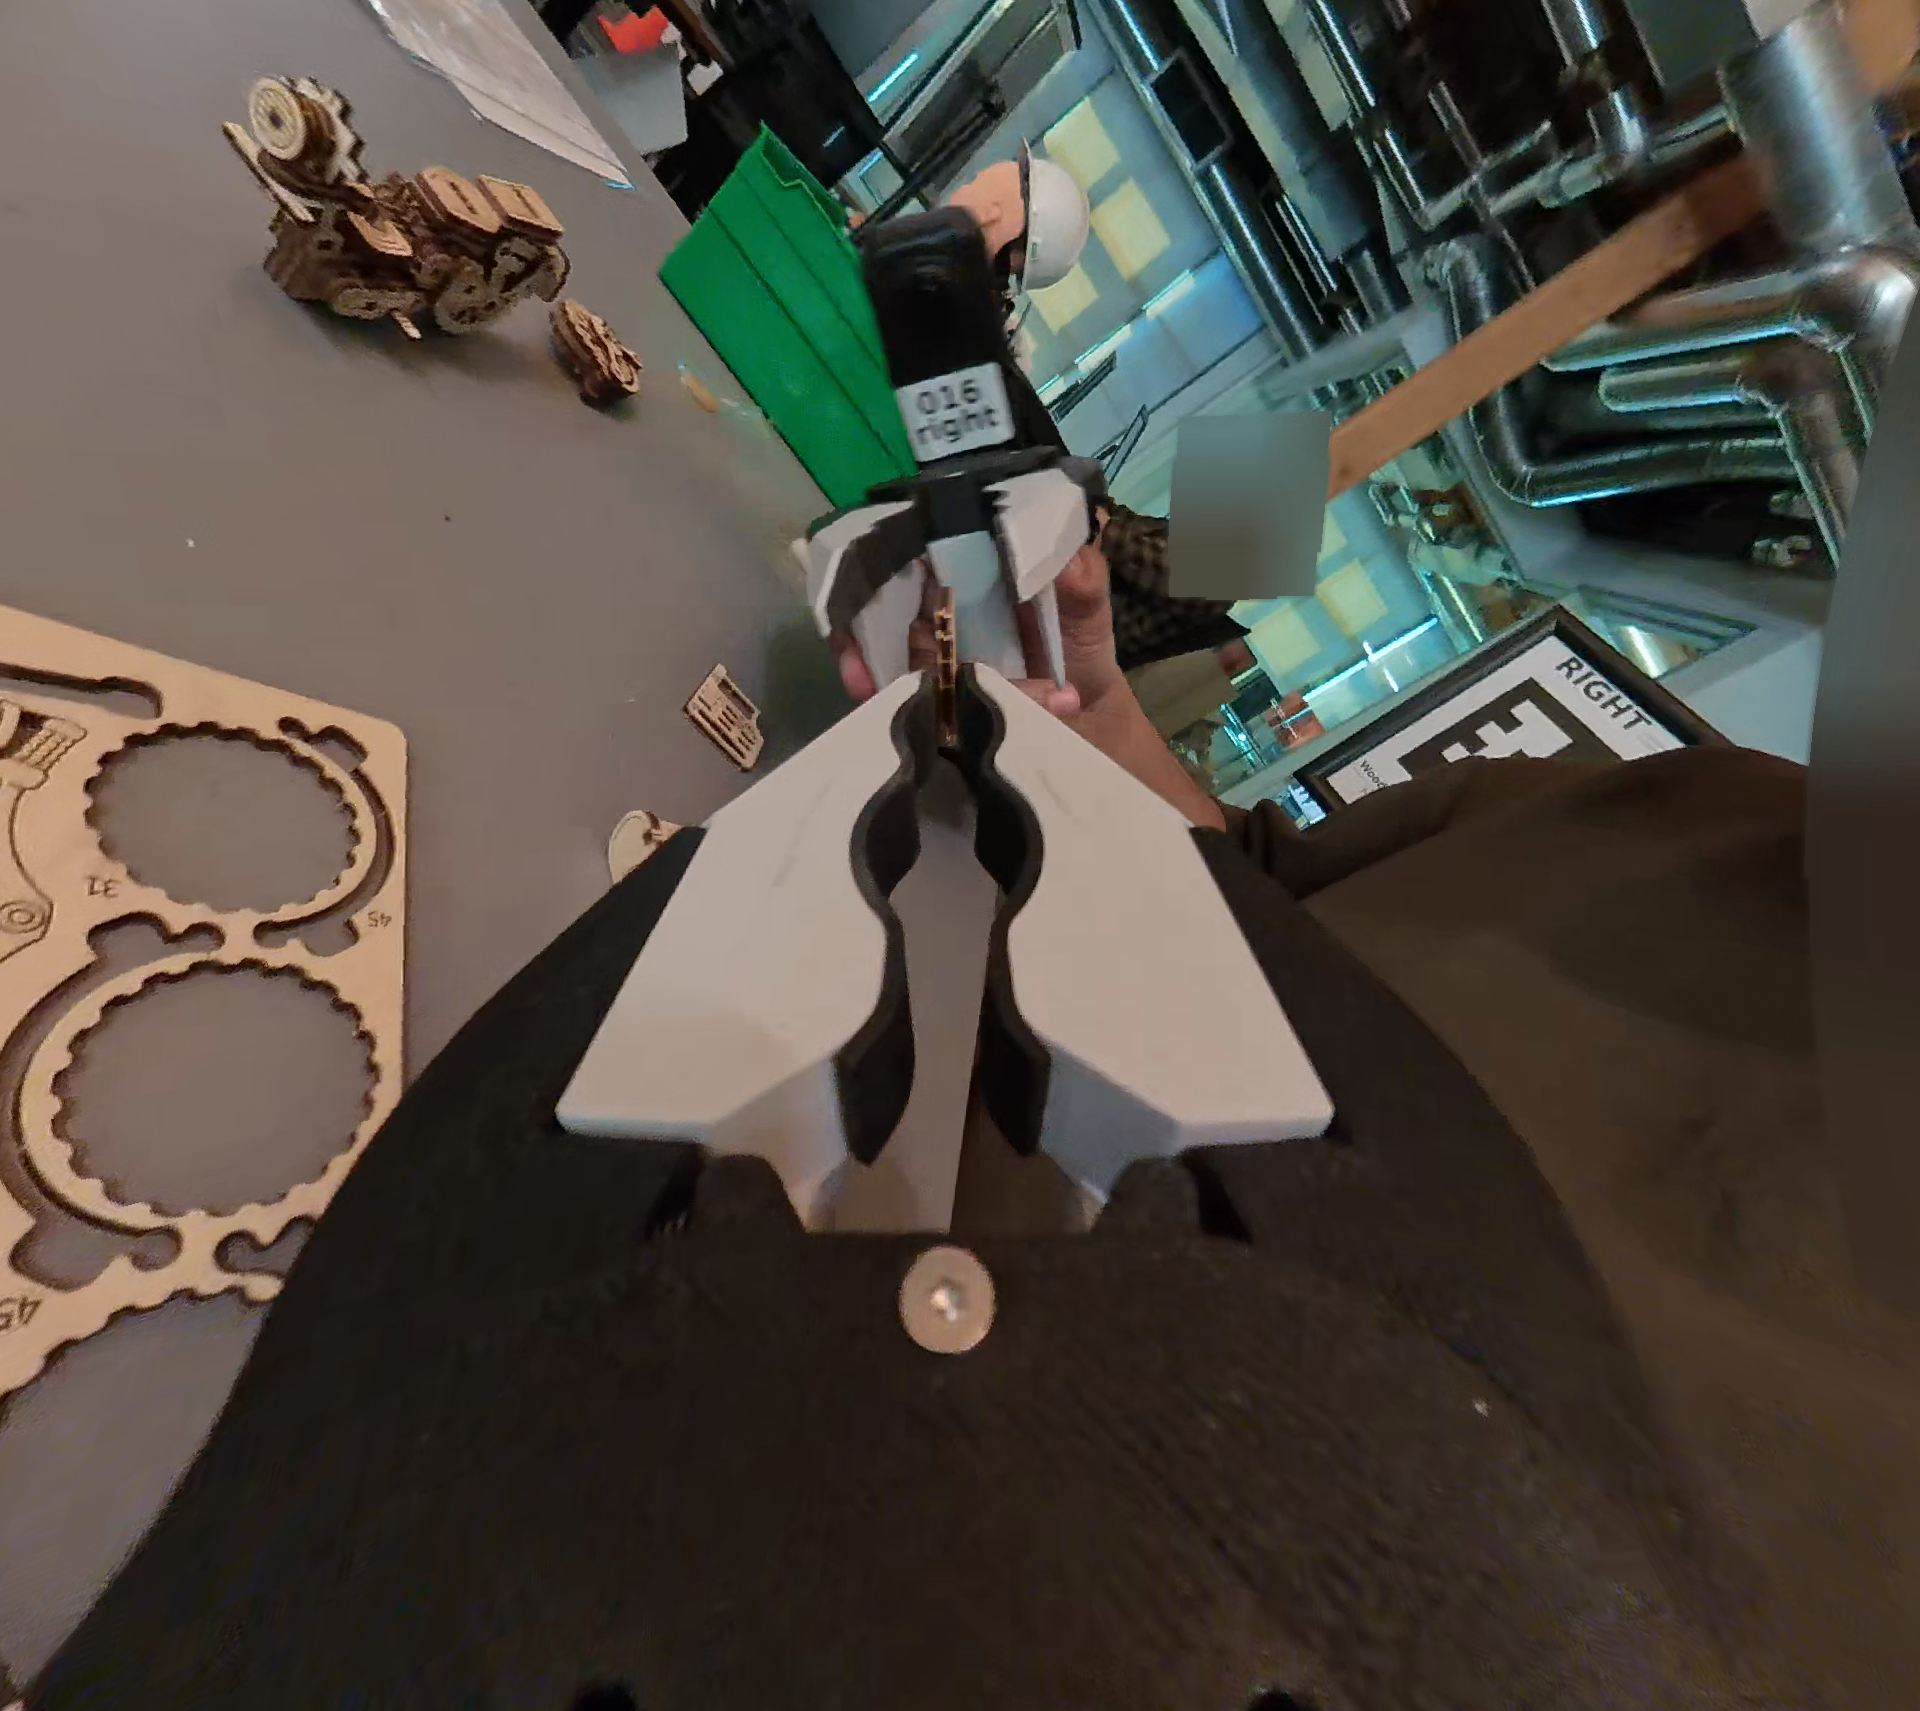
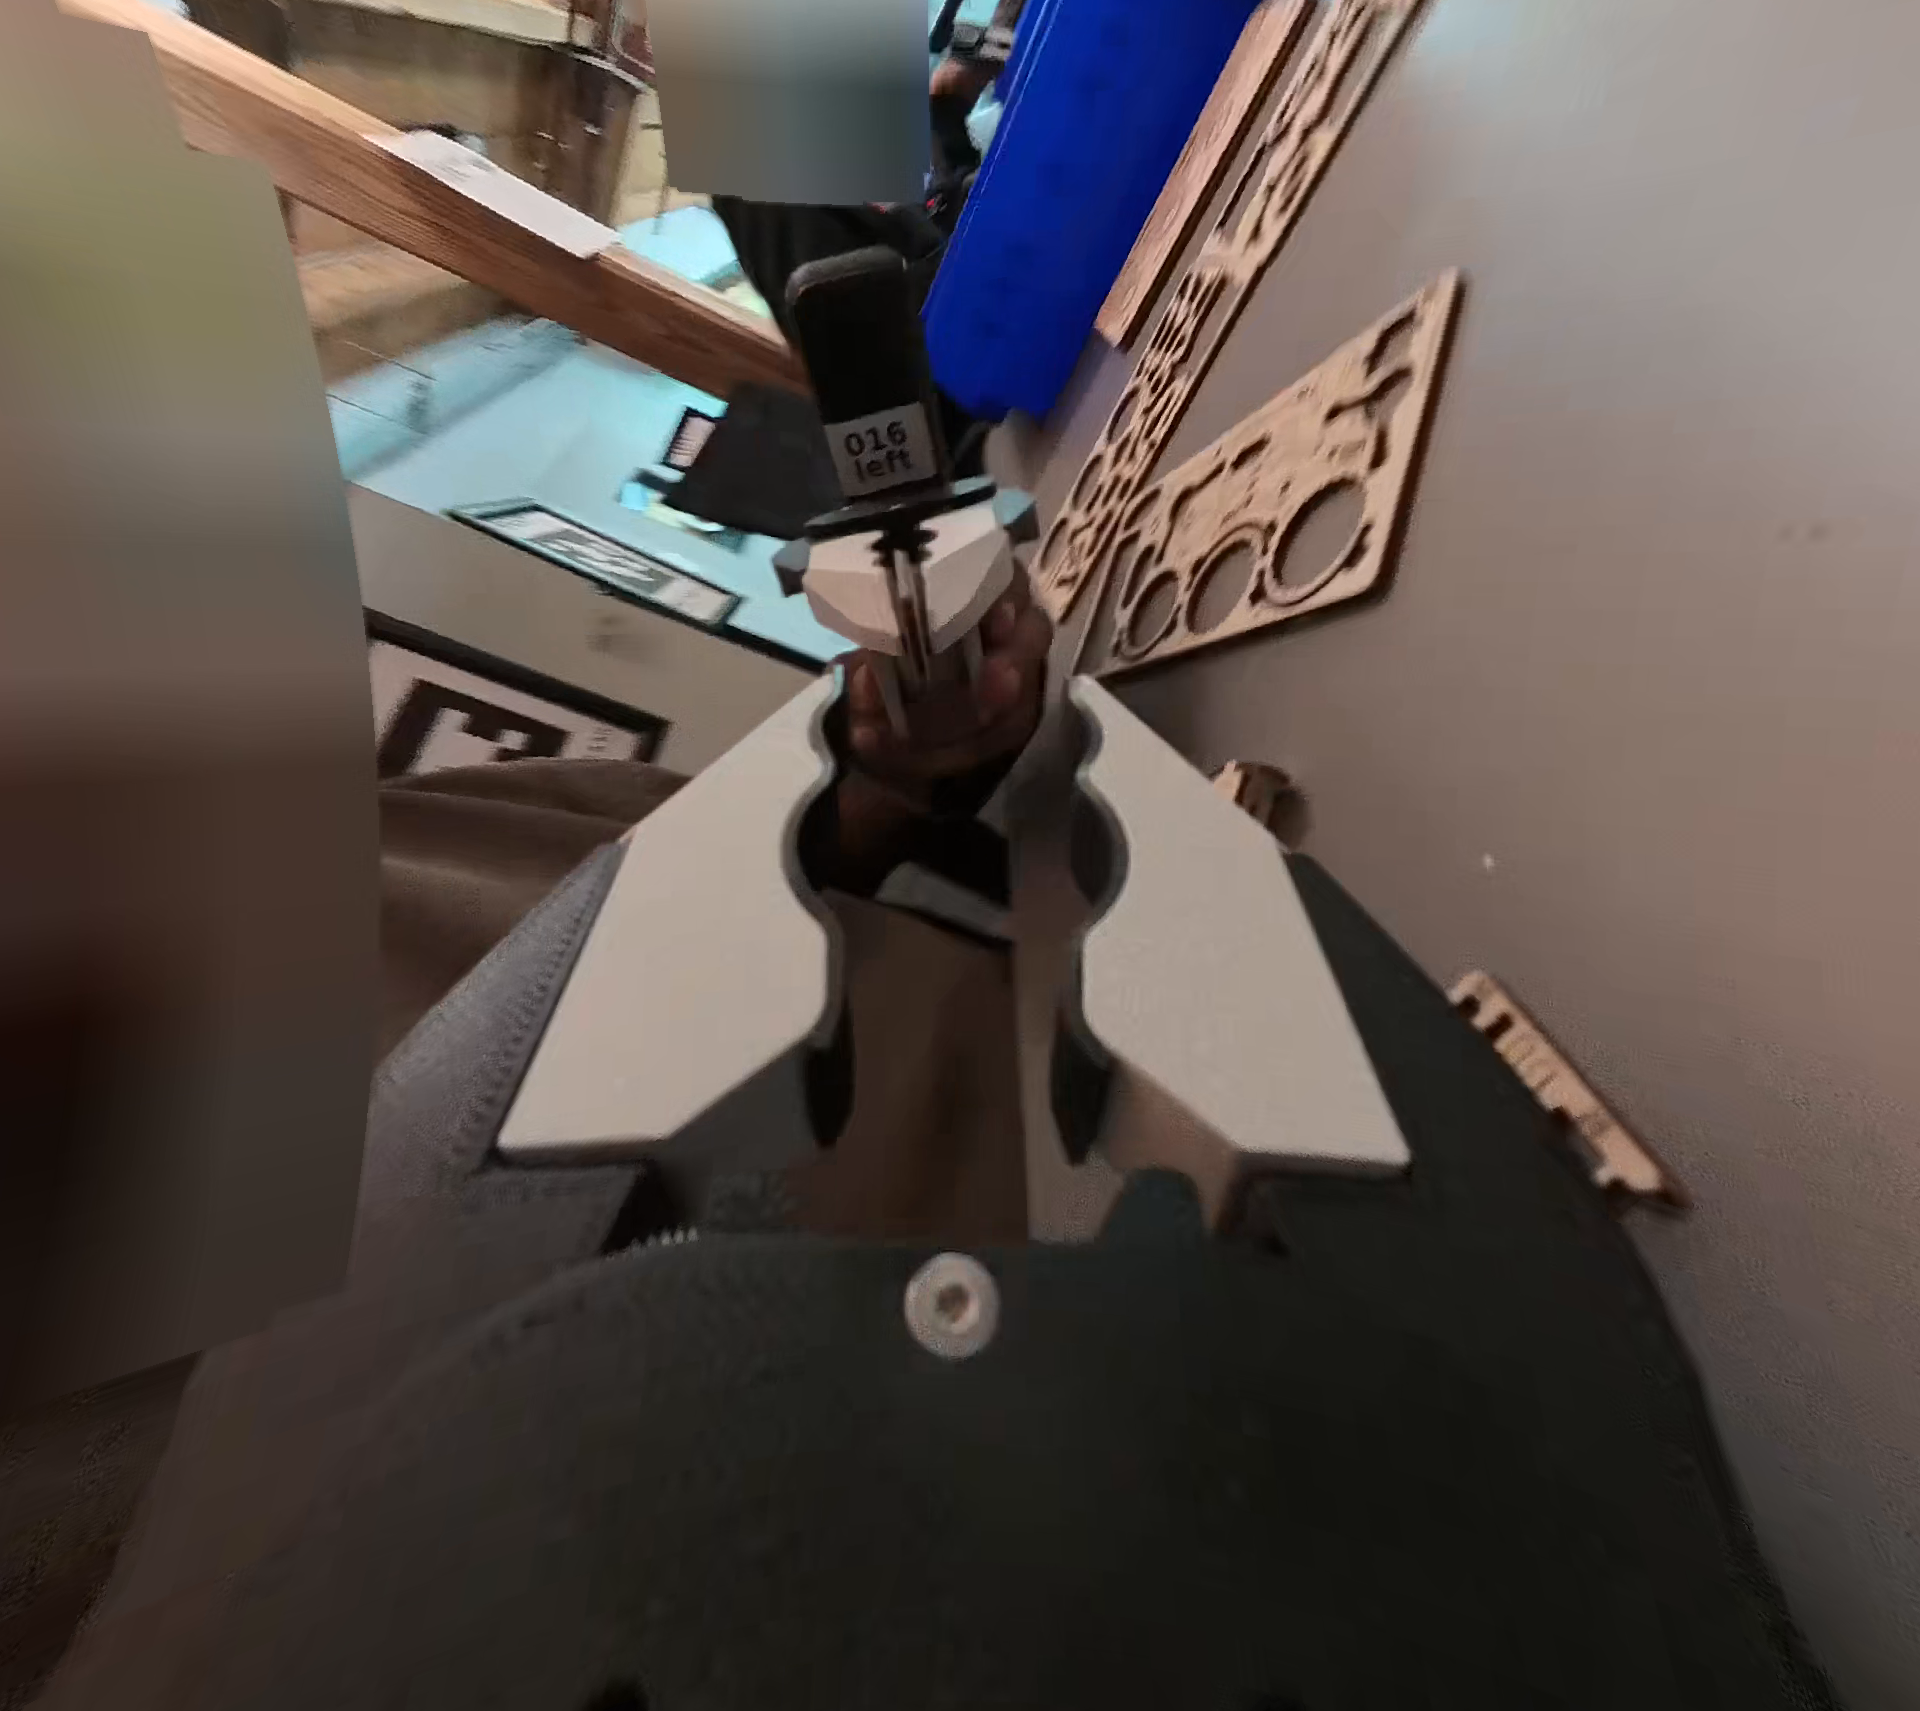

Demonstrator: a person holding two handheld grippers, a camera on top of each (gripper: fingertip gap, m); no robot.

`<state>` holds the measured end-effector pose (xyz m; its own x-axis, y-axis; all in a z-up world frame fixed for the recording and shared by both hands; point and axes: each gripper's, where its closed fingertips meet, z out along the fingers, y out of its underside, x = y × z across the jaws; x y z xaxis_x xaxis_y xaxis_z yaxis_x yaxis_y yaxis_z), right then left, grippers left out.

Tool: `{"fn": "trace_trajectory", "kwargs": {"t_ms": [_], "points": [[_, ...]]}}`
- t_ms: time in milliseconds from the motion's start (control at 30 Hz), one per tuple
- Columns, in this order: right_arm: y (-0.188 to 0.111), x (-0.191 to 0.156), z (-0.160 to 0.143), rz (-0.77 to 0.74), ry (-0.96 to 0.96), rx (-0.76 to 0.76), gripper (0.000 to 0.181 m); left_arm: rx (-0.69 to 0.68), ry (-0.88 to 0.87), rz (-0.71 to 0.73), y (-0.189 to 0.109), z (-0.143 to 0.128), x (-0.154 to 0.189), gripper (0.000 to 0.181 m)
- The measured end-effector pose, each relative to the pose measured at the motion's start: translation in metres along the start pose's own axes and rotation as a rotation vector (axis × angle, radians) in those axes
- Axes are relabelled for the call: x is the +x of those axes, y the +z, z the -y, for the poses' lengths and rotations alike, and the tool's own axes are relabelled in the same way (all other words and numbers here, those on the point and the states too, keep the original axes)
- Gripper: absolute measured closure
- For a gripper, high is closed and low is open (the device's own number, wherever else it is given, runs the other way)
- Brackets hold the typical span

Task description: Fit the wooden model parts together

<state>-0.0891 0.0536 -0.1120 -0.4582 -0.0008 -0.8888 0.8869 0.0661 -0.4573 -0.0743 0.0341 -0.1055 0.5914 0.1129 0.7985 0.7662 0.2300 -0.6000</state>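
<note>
My left gripper [image 1: 948,687] is shut on a thin wooden part [image 1: 943,648], seen edge-on, which sticks out past the fingertips. It is held in the air above the grey table [image 1: 416,518]. My right gripper [image 1: 951,622] faces it tip to tip, and the free end of the part stands between its spread fingers, which do not press on it. In the right wrist view my right gripper [image 2: 956,711] is wide open with nothing in it. The left gripper [image 2: 902,674] shows just beyond its tips, pinched on the thin part [image 2: 910,624].
A part-built wooden model [image 1: 405,248] and a small gear block [image 1: 594,347] stand on the table. A punched-out plywood sheet [image 1: 208,986] lies at the left, with a small loose part [image 1: 724,714] nearby. Green bins [image 1: 779,321], more sheets [image 2: 1278,518], a blue bin [image 2: 1091,155] and a loose strip [image 2: 1558,1079] show too. Left and right tips are no more than a few centimetres apart. The part-built wooden model [image 1: 405,248] is about 15 cm from my right fingertips.
</note>
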Motion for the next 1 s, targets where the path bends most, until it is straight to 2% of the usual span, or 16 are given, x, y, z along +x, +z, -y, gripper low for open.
{"fn": "trace_trajectory", "kwargs": {"t_ms": [200,367,433,500,600,667,767,867,1000], "points": [[0.003,-0.015,0.004,-0.114,-0.289,0.060,0.150,-0.015,0.004,0.007,0.003,-0.004,0.000,0.180],[-0.008,0.001,0.001,-0.296,-0.461,0.096,0.155,-0.009,0.017,0.040,0.003,-0.001,-0.008,0.180],[-0.020,0.015,0.012,-0.429,-0.531,0.138,0.152,0.007,0.042,0.076,0.003,0.006,-0.014,0.180],[-0.042,0.033,0.032,-0.650,-0.629,0.199,0.142,0.032,0.069,0.136,0.004,0.016,-0.023,0.180],[-0.058,0.035,0.049,-0.841,-0.815,0.221,0.127,0.078,0.091,0.180,0.009,0.035,-0.027,0.180],[-0.058,0.031,0.053,-0.873,-0.860,0.254,0.125,0.067,0.104,0.196,0.019,0.044,-0.030,0.180],[-0.055,0.030,0.051,-0.826,-0.823,0.285,0.127,0.025,0.148,0.193,0.037,0.051,-0.035,0.180],[-0.057,0.034,0.048,-0.790,-0.790,0.283,0.127,-0.023,0.174,0.194,0.049,0.047,-0.043,0.179],[-0.063,0.033,0.053,-0.785,-0.885,0.300,0.134,-0.068,0.191,0.202,0.046,0.036,-0.053,0.179]]}}
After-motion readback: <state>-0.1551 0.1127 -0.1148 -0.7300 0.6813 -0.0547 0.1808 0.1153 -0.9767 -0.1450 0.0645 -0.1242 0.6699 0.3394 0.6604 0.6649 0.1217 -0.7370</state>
